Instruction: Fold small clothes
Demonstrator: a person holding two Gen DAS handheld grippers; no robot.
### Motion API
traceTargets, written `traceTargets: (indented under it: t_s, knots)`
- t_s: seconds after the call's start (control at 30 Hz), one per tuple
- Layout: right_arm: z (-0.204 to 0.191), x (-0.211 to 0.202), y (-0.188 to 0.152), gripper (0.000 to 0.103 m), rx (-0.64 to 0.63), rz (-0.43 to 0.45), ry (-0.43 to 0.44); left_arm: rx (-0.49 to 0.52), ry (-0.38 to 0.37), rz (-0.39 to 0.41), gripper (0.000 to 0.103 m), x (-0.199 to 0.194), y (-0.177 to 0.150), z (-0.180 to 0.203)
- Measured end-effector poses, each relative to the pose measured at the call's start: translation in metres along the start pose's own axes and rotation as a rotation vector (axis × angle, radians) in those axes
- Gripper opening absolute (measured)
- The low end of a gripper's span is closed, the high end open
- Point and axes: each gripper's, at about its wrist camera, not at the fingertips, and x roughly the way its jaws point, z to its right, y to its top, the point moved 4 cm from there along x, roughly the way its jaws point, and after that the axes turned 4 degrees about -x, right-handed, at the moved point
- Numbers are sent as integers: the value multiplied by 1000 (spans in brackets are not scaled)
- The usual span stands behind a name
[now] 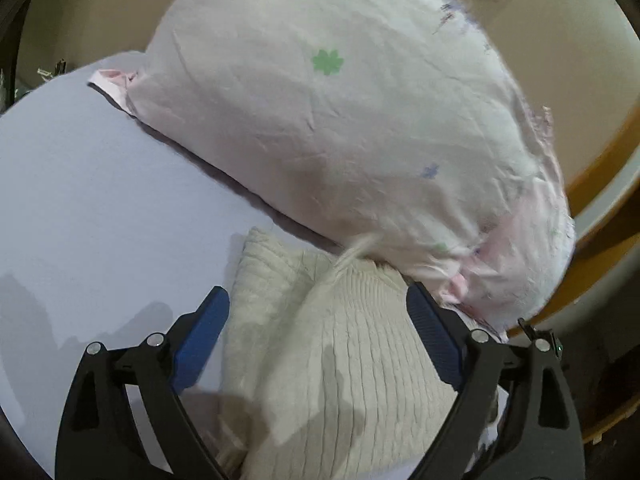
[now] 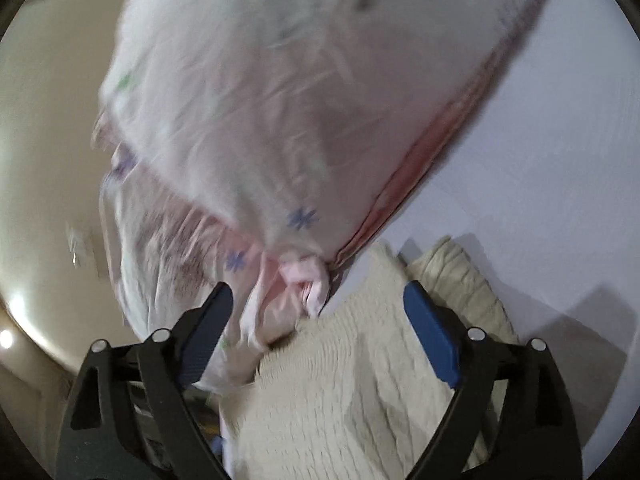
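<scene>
A pale pink garment (image 1: 320, 120) with small green and blue flower prints lies spread on the light lavender table (image 1: 80, 200). Its edge hangs over the table's side; it also shows blurred in the right wrist view (image 2: 248, 100). A cream ribbed knit garment (image 1: 340, 368) lies bunched in front of it, also in the right wrist view (image 2: 352, 380). My left gripper (image 1: 318, 308) is open, its blue pads either side of the cream knit. My right gripper (image 2: 318, 304) is open over the knit and the pink garment's bunched corner (image 2: 304, 280).
The table's edge runs past the pink garment, with beige floor (image 1: 560, 60) and an orange-brown frame (image 1: 600, 152) beyond it. In the right wrist view a beige curved surface (image 2: 40, 160) lies to the left. Bare table (image 2: 540, 160) lies to the right.
</scene>
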Motion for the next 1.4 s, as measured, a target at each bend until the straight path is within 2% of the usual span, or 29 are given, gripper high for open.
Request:
traceTargets:
  t_s: [0.1, 0.23, 0.3, 0.37, 0.43, 0.47, 0.5, 0.57, 0.63, 0.73, 0.77, 0.83, 0.93, 1.0, 1.03, 1.07, 1.13, 1.17, 1.23, 1.27, 1.3, 1.33, 1.4]
  knots:
    - [-9, -10, -17, 90, -77, -20, 2, 25, 29, -52, 90, -7, -17, -7]
    - [-8, -20, -27, 92, -122, -24, 17, 26, 43, -163, 80, 7, -44, -16]
    - [-6, -20, -29, 93, -126, -29, 30, 14, 45, -193, 75, 11, -52, -19]
    - [-1, -26, -30, 93, -125, -25, 47, 25, 59, -175, 70, 8, -56, -19]
    - [-2, -27, -29, 93, -117, -11, 80, -11, 67, -169, 57, 9, -59, -20]
    - [-4, -24, -28, 94, -108, -6, 96, -48, 63, -155, 32, 9, -59, -22]
    - [-1, -27, -28, 94, -97, -3, 114, -82, 41, -168, 20, 11, -61, -25]
    - [4, -32, -27, 94, -76, -3, 139, -143, 2, -167, 16, 13, -61, -23]
    - [4, -39, -23, 94, -69, 4, 162, -142, -56, -144, 15, 9, -56, -4]
    - [2, -56, -17, 94, -78, 35, 187, -79, -225, -92, 15, -4, -46, 60]
    - [1, -64, -15, 94, -85, 48, 189, -33, -294, -89, 15, -4, -47, 96]
    - [-2, -78, -13, 94, -107, 67, 185, 33, -392, -114, 15, 6, -58, 147]
    - [1, -94, -10, 94, -136, 82, 135, 134, -510, -238, 15, 50, -101, 227]
    - [9, -100, -6, 94, -143, 77, 92, 200, -507, -339, 16, 97, -144, 269]
    - [13, -101, -4, 94, -137, 68, 74, 257, -469, -392, 16, 120, -165, 285]
    - [17, -100, -3, 94, -124, 46, 54, 348, -394, -462, 16, 148, -191, 302]
    - [22, -95, -2, 94, -122, -17, 28, 408, -322, -531, 17, 168, -215, 312]
    - [23, -94, -2, 94, -135, -45, 13, 404, -350, -520, 20, 163, -214, 312]
    - [23, -87, -1, 98, -168, -105, -25, 362, -464, -478, 28, 142, -197, 307]
    - [23, -81, -2, 100, -172, -138, -34, 306, -515, -437, 40, 125, -179, 297]
    - [23, -74, -3, 100, -170, -174, -40, 272, -529, -397, 47, 113, -165, 287]
    - [23, -65, -4, 100, -159, -224, -51, 247, -524, -354, 60, 102, -153, 276]
    - [23, -58, -5, 100, -142, -263, -59, 217, -450, -277, 62, 86, -128, 248]
